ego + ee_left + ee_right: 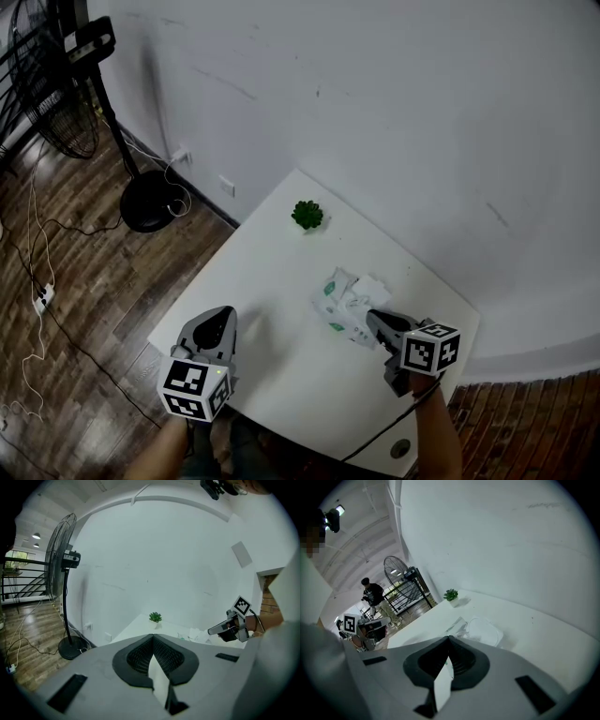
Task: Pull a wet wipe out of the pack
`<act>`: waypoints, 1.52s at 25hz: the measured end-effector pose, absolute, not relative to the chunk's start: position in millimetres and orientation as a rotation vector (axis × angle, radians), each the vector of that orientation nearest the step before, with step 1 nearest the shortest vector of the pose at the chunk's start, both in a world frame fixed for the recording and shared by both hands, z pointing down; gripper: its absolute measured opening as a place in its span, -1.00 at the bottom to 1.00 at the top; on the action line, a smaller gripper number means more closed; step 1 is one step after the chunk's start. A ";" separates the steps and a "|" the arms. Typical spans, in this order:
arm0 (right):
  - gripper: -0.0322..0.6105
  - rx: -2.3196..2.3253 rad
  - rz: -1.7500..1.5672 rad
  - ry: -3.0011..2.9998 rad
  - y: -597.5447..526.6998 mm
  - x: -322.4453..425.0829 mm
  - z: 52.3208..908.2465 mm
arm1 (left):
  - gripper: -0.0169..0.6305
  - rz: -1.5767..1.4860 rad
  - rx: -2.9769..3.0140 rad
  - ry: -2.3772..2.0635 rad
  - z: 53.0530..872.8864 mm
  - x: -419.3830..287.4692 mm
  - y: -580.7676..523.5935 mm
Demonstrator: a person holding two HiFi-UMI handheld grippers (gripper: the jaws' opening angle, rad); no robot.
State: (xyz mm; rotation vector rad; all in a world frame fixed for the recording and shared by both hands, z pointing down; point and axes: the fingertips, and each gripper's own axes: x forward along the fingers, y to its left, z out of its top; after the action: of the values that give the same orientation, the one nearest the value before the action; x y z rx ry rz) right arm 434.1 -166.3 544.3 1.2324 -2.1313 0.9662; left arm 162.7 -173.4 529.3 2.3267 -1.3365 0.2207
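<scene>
- table [272, 291]: white, set into a corner against a white wall [422, 112]; wooden floor [84, 375] beside it.
- pack of wet wipes [342, 300]: lies flat on the table's right half, well short of the far corner. white with green print, and crumpled white material shows on its top. in the right gripper view the pack [482, 631] sits directly ahead of the jaws, a rounded white flap facing the camera.
- right gripper [369, 317]: tips are at the near right edge of the pack; contact cannot be confirmed from the head view. in its own view, the right gripper [449, 638] has its jaws brought together at the tips and nothing can be seen between them.
- left gripper [223, 311]: held over the near left part of the table, well apart from the pack. in its own view, the left gripper [152, 637] has its jaws closed tip to tip and is empty.
- small green plant [307, 215]: upright near the table's far corner, beyond the pack and apart from it.
- standing fan [56, 84]: on the floor left of the table, its round base [145, 202] near the wall; loose cables [37, 253] trail across the boards.
- a person [372, 596] stands in the background of the right gripper view, by a railing.
</scene>
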 end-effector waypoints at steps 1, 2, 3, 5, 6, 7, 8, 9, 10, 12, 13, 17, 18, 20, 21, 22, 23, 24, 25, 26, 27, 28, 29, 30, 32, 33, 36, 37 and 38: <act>-0.90 1.236 0.964 -2.132 -166.2 434.0 543.0 | -0.94 0.220 2.328 -1.335 528.7 162.5 -173.0; -0.90 1.239 0.963 -2.132 -165.9 433.7 541.9 | -0.94 0.219 2.329 -1.334 528.1 162.1 -172.6; -0.90 1.242 0.962 -2.132 -165.5 433.3 540.8 | -0.94 0.218 2.329 -1.334 527.4 161.6 -172.3; -0.90 1.250 0.962 -2.133 -165.3 433.3 538.6 | -0.94 0.215 2.331 -1.334 525.6 160.7 -172.2; -0.90 1.255 0.962 -2.135 -165.5 433.6 537.4 | -0.94 0.213 2.332 -1.335 524.7 160.4 -172.1; -0.90 1.260 0.962 -2.137 -165.7 433.8 536.3 | -0.94 0.212 2.334 -1.335 524.0 160.2 -171.9; -0.90 1.265 0.961 -2.138 -165.7 434.0 535.3 | -0.94 0.211 2.337 -1.335 523.5 160.1 -171.5; -0.90 1.268 0.959 -2.140 -165.7 434.2 534.4 | -0.94 0.210 2.340 -1.335 522.9 159.9 -171.2; -0.90 1.271 0.956 -2.141 -165.5 434.3 533.4 | -0.94 0.209 2.342 -1.336 522.1 159.6 -170.8; -0.90 1.280 0.953 -2.142 -165.1 434.4 530.0 | -0.94 0.208 2.344 -1.336 519.8 158.1 -170.1; -0.90 1.286 0.952 -2.143 -165.1 434.2 527.7 | -0.94 0.208 2.344 -1.335 518.4 157.0 -169.9; -0.90 1.300 0.939 -2.145 -166.5 434.5 519.0 | -0.94 0.200 2.349 -1.334 513.3 155.1 -169.6; -0.90 1.300 0.934 -2.146 -166.9 434.5 517.4 | -0.94 0.199 2.350 -1.335 512.5 155.0 -169.4; -0.90 1.305 0.927 -2.150 -167.5 434.3 514.0 | -0.94 0.198 2.353 -1.334 510.7 154.1 -168.8; -0.90 1.310 0.925 -2.151 -167.5 434.2 512.0 | -0.94 0.198 2.354 -1.334 509.4 153.5 -168.5; -0.90 1.315 0.923 -2.152 -167.4 434.3 509.9 | -0.94 0.197 2.357 -1.334 507.7 152.8 -168.2; -0.90 1.321 0.922 -2.154 -167.3 434.5 507.8 | -0.94 0.196 2.360 -1.334 506.1 152.2 -168.1; -0.90 1.327 0.920 -2.156 -167.3 434.8 505.8 | -0.94 0.195 2.363 -1.334 504.5 151.6 -168.0; -0.90 1.334 0.917 -2.158 -167.4 435.1 503.9 | -0.94 0.193 2.366 -1.335 503.1 151.1 -168.0; -0.90 1.341 0.915 -2.161 -167.7 435.5 501.8 | -0.94 0.192 2.369 -1.336 501.6 150.4 -168.1; -0.90 1.349 0.913 -2.164 -168.0 435.8 499.4 | -0.94 0.191 2.372 -1.337 500.2 149.5 -168.2; -0.90 1.358 0.911 -2.167 -168.2 436.0 496.7 | -0.94 0.190 2.374 -1.337 498.6 148.5 -168.2; -0.90 1.367 0.907 -2.170 -168.5 436.3 493.6 | -0.94 0.189 2.378 -1.338 496.8 147.6 -168.1; -0.90 1.375 0.902 -2.173 -168.6 436.5 490.2 | -0.94 0.188 2.381 -1.337 494.9 146.7 -167.8; -0.90 1.392 0.893 -2.179 -168.4 436.5 483.4 | -0.94 0.185 2.389 -1.333 491.2 145.3 -167.1; -0.90 1.401 0.888 -2.182 -168.2 436.3 480.4 | -0.94 0.184 2.393 -1.331 489.5 144.8 -166.7; -0.90 1.428 0.872 -2.189 -166.2 435.1 471.8 | -0.94 0.180 2.406 -1.325 484.0 143.5 -165.0; -0.90 1.437 0.866 -2.193 -165.2 434.4 467.9 | -0.94 0.178 2.411 -1.323 481.5 143.2 -164.4; -0.90 1.448 0.860 -2.197 -164.3 433.7 463.4 | -0.94 0.174 2.416 -1.321 478.6 142.9 -164.0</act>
State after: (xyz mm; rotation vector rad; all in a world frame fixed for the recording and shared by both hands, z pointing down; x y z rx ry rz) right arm 433.7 -164.3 463.4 1.4483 -2.1967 0.8595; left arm 142.9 -164.0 478.6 2.4164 -1.3206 0.1737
